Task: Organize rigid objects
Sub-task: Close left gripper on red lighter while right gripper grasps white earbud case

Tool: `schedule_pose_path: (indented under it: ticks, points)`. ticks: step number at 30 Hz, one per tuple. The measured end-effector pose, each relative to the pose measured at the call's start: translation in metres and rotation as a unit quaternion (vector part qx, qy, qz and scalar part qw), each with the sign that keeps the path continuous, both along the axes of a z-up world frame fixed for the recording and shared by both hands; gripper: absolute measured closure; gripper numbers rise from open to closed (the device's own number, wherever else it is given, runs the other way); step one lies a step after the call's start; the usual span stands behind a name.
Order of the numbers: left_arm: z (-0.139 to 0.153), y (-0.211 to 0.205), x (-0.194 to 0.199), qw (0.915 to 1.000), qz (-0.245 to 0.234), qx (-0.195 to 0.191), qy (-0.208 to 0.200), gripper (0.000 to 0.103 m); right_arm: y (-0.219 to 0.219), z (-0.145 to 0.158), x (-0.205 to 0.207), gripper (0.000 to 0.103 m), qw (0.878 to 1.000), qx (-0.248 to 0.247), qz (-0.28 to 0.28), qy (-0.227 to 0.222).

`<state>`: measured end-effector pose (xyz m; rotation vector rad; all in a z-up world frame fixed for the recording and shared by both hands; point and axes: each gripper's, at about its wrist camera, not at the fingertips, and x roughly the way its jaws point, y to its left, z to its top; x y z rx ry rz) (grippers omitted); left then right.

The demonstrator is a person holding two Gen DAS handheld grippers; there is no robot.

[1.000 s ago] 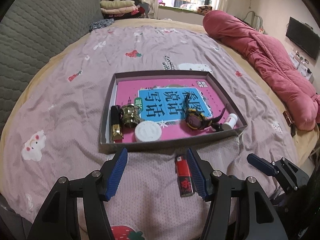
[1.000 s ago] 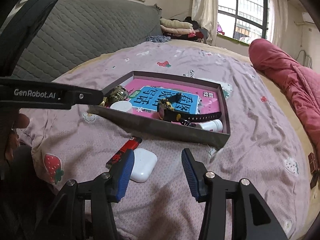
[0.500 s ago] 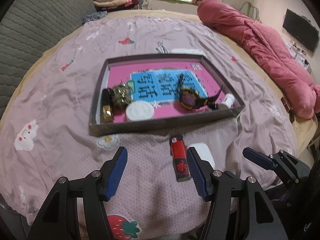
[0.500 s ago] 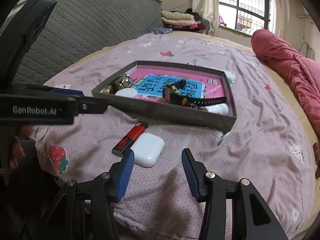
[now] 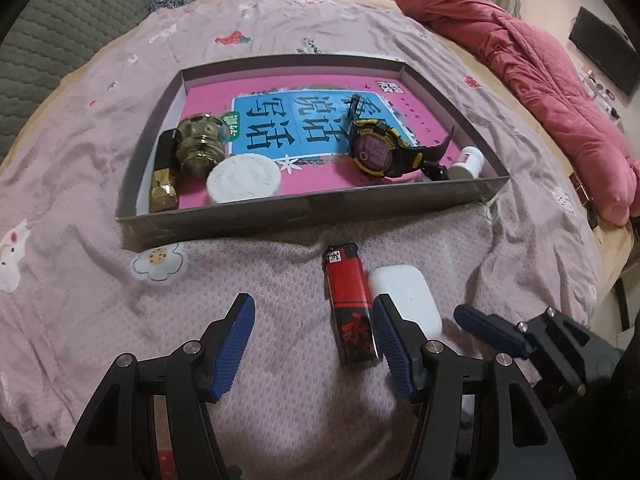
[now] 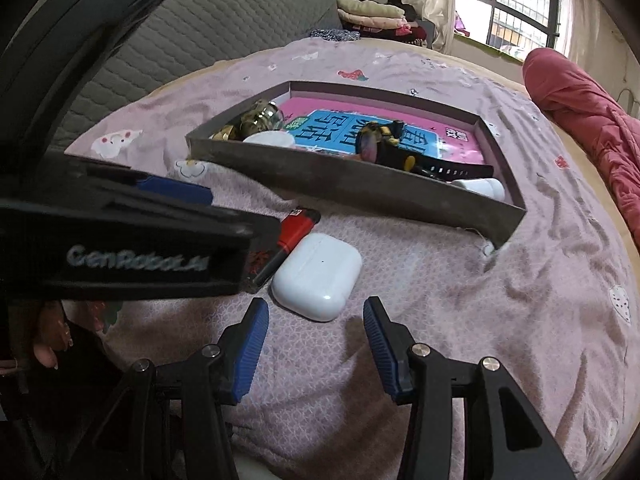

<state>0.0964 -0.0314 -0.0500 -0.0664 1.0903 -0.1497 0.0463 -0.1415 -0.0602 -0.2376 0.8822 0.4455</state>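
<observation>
A red lighter (image 5: 350, 304) lies on the bedspread in front of the shallow grey box (image 5: 304, 212), beside a white earbud case (image 5: 404, 294). My left gripper (image 5: 314, 344) is open, low over the bed, its right finger next to the lighter. In the right wrist view the earbud case (image 6: 318, 276) lies just ahead of my open right gripper (image 6: 316, 340), and the lighter (image 6: 294, 232) is partly hidden by the left gripper's body. The box (image 6: 360, 184) holds a watch (image 5: 378, 150), a brass piece (image 5: 198, 144), a white round lid (image 5: 244, 178), a gold-and-black item (image 5: 164, 178) and a small white bottle (image 5: 466, 164).
A rolled red quilt (image 5: 540, 80) lies along the right side of the bed. A grey padded headboard (image 6: 200, 32) stands at the left. Folded clothes (image 6: 372, 16) are stacked near the window. The bed edge drops off at the right of the left wrist view.
Both grippers have drawn nearer and lower toward the lighter and earbud case. The left gripper's body now covers part of the lighter in the right wrist view. Both stay open.
</observation>
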Motion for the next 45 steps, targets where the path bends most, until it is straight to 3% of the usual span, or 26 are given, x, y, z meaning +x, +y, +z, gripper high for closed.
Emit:
schedule_pose_path:
  ticks: [2,8,15,22,25,32,35,40,45]
  points:
    - [-0.006,0.0,0.006,0.9999,0.0,-0.001,0.01,0.04,0.004,-0.003,0.0,0.054,1.0,-0.009,-0.002,-0.005]
    - [-0.021,-0.001,0.021,0.9993,-0.002,-0.013,0.036,0.04,0.011,-0.013,0.006,0.034,0.998,-0.045,-0.022,-0.049]
    - [-0.033,-0.007,0.036,0.9987,-0.005,-0.015,0.048,0.036,0.015,-0.019,0.015,0.034,0.992,-0.079,-0.026,-0.09]
    - [-0.037,-0.023,0.044,0.9986,-0.025,0.025,0.039,0.038,0.011,-0.022,0.028,0.038,0.987,-0.108,-0.028,-0.112]
    - [-0.036,-0.024,0.045,0.9989,-0.025,0.022,0.034,0.044,0.003,-0.022,0.036,0.04,0.989,-0.098,-0.03,-0.103]
    - [-0.032,-0.024,0.044,0.9992,-0.03,0.0,0.025,0.079,-0.02,-0.02,0.063,0.039,0.999,0.014,-0.037,-0.03]
    - [-0.032,-0.025,0.048,0.9991,-0.032,-0.009,0.027,0.08,-0.027,-0.021,0.075,0.039,0.998,0.042,-0.037,-0.013]
    - [-0.032,-0.021,0.046,0.9988,-0.042,-0.013,0.023,0.08,-0.017,-0.022,0.078,0.041,0.999,0.012,-0.019,-0.025]
    - [-0.029,-0.019,0.04,0.9986,-0.046,-0.018,0.017,0.08,-0.019,-0.018,0.072,0.041,0.999,0.018,-0.009,-0.027]
